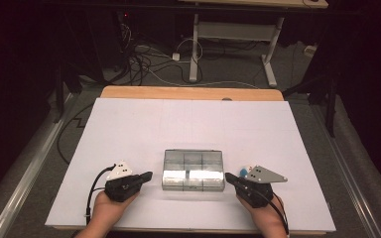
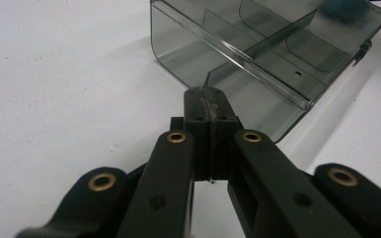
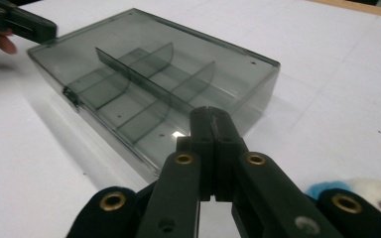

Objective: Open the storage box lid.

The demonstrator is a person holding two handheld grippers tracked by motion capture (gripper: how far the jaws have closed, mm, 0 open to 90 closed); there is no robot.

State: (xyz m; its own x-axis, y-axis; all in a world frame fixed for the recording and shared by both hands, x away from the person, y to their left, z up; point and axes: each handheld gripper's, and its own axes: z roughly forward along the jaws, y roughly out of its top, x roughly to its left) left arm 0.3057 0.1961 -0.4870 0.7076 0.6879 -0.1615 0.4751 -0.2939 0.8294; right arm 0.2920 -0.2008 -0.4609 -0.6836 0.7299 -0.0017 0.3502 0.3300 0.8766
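A smoky clear plastic box with inner dividers lies closed on the white table sheet, near the front edge. My left gripper points at its left end, jaws pressed together with nothing between them. In the left gripper view the gripper's tip sits just short of the box. My right gripper points at the box's right end, also shut and empty. Its tip is close to the box's near corner. The left gripper appears at the box's far corner.
A small blue and white object lies on the sheet beside the right gripper. The wooden table edge runs along the far side. Beyond it are floor cables and another desk's legs.
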